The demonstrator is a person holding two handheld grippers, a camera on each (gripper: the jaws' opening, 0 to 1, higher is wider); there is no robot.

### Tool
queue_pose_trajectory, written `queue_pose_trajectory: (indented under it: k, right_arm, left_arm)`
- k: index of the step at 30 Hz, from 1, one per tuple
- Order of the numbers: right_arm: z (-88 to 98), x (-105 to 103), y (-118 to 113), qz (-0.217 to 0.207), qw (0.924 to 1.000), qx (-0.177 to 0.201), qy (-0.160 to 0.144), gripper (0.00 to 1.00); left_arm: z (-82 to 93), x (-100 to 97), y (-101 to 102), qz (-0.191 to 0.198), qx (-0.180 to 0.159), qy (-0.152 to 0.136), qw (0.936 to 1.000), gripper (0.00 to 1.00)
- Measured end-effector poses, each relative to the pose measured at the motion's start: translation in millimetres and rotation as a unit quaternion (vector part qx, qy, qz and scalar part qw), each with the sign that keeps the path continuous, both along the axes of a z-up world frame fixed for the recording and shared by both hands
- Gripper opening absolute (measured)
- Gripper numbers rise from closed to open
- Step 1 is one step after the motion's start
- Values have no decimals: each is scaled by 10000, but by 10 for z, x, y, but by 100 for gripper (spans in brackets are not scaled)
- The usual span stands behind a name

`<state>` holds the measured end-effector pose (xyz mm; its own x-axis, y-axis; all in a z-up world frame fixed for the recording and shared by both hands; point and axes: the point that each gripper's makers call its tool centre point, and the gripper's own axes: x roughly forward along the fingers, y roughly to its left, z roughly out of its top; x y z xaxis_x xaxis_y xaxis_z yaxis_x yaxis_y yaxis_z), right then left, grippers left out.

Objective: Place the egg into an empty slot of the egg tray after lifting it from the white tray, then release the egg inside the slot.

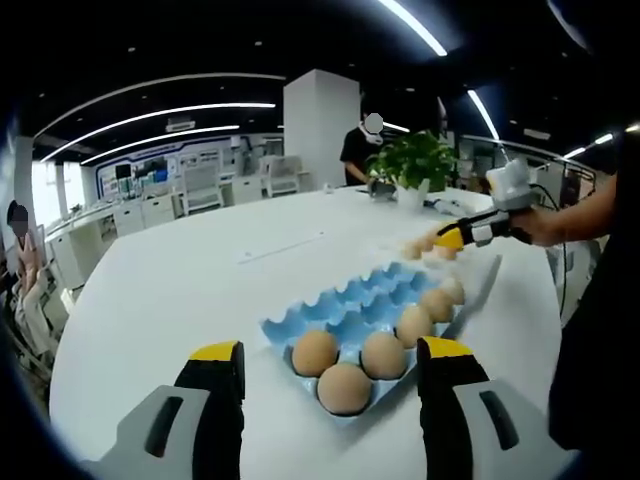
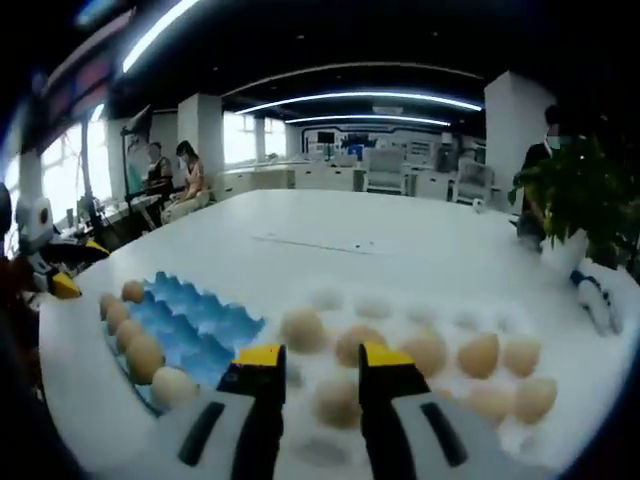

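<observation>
Right gripper view looks down on the white tray (image 2: 520, 440), where pale brown eggs sit in rows. The right gripper (image 2: 322, 362) hangs over the near edge of it with its yellow-tipped jaws apart and nothing clamped; one egg (image 2: 338, 400) lies straight below the gap between them, blurred, and I cannot tell whether the jaws touch it. Just to the left of the white tray is the blue egg tray (image 2: 195, 325), with eggs filling its far-left row and its middle slots bare.

Left gripper view has the left gripper (image 1: 330, 362) held low over the near end of that egg tray (image 1: 340, 305), jaws spread wide and empty. Three eggs sit in the nearest slots, more run along the right-hand row, and the slots behind are unfilled. Beyond the tray the right gripper (image 1: 447, 238) shows in a person's hand (image 1: 535, 225), over the eggs on the far side.

Everything rests on a broad white table (image 1: 180, 290). A potted plant (image 1: 415, 165) stands at its far end, and the room is an office with desks, long ceiling lights and people about.
</observation>
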<state>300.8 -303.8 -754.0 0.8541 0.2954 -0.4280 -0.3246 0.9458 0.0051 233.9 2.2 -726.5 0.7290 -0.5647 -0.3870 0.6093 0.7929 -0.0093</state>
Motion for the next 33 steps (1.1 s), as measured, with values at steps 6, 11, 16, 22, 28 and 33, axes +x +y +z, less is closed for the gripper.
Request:
queue_pose_trajectory:
  k: [6,11,16,22,28,33]
  right_arm:
    - [-112,-46,9,56,9999,-77,143,29]
    - [-220,-77,-21,8,9994,-130,328,30]
    - [-299,-97,-47,53,9991,-218,357,30]
    - [-292,-56,-44,10,9995,-105,301,28]
    - [-291,-40,-47,64,9997,-170,148,26]
    - [-249,-37,-35,122,9994,-322,49,25]
  left_arm:
    - [0,5,3,-2,10,7,10000,71]
    - [-11,5,6,11,-4,29,10000,71]
    - [-7,13,14,34,-25,30,10000,70]
    - [1,34,39,73,-45,40,10000,70]
    - [-5,28,28,73,-65,60,9999,69]
    - [-3,30,20,63,-52,37,10000,69]
